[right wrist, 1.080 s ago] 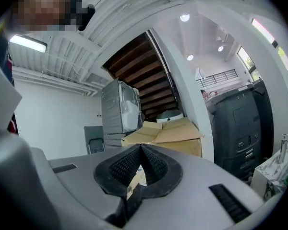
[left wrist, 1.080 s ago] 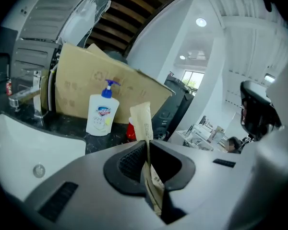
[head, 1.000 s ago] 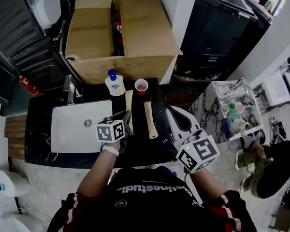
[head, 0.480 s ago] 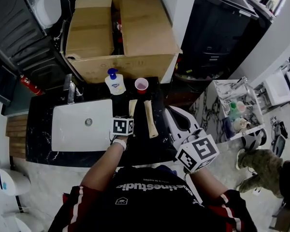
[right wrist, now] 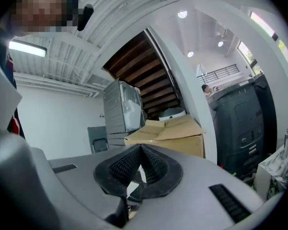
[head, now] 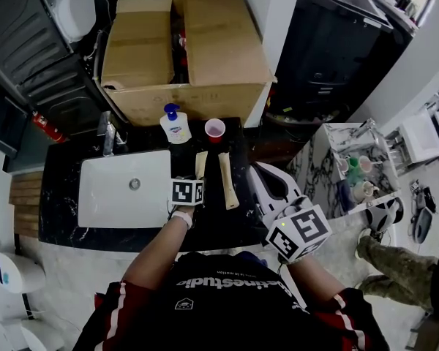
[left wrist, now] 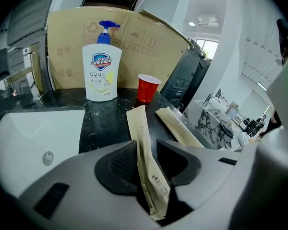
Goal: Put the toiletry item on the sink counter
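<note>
Beige packet (left wrist: 139, 123) lies with long axis pointing toward the red cup (left wrist: 147, 87).

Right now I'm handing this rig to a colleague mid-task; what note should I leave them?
Left gripper: jaws have just been opening; the paper-sleeved packet sits loose between them, leaning on one pad, its far end on the black counter.
Right gripper: shut, nothing seen in it, held level off the counter's right side.
Done: a second packet already lies on the counter, near the red cup.
Left: probably just draw the left gripper back clear of the packet.
</note>
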{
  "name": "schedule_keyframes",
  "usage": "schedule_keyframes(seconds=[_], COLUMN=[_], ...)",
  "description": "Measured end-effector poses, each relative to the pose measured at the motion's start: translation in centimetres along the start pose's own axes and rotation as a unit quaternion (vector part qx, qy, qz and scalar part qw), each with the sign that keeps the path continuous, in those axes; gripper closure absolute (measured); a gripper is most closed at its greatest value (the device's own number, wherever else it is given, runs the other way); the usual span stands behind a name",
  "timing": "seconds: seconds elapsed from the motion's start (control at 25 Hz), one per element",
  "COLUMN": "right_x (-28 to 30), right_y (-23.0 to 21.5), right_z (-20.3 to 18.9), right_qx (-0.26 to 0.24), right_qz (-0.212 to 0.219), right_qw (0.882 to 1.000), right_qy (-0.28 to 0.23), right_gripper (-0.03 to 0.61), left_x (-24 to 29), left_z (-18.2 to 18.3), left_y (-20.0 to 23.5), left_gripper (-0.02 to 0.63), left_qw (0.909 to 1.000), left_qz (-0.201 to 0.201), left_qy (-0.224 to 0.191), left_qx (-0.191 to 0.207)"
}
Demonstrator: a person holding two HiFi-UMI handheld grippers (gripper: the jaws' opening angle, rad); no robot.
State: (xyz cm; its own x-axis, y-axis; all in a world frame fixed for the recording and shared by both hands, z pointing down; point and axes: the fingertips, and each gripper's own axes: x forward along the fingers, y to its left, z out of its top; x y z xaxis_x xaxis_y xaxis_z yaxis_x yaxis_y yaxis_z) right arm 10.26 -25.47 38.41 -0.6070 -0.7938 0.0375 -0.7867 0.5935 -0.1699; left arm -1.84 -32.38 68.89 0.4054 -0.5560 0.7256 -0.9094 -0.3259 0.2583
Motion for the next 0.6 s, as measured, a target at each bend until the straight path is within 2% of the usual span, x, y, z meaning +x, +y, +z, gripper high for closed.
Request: schedule_keyframes(seconds=[0.16,0.32,0.44,0.6], right_x=[0.2,0.4,0.7,1.2], right_y=[0.0,0.3,0.6,1.1], right_z=[0.0,0.3,0.5,0.8], right_qx=[0.000,-0.007,-0.022,-0.024], right_qz=[0.001,0.005,0.005,0.010], right_qw=[1.000,1.000,1.000,1.000], right_qy=[0.001,-0.003,-0.005,-0.006], right_gripper=[0.541,0.541,0.541,0.541], left_x=[-1.3,-5.0,-9.2,-15.7], left_z=[1.4,4.8,7.9,11.5], left_y=[0.0,0.2,0.8,0.4], left_gripper=[0.437,0.436,0.436,0.486], left_qw=[0.9995,0.9935,0.9804,0.9532], left_qz=[0.002,-0.009,-0.014,-0.028], left_qy=[-0.027,-0.106,-0.184,-0.281], left_qx=[0.017,0.041,0.070,0.109])
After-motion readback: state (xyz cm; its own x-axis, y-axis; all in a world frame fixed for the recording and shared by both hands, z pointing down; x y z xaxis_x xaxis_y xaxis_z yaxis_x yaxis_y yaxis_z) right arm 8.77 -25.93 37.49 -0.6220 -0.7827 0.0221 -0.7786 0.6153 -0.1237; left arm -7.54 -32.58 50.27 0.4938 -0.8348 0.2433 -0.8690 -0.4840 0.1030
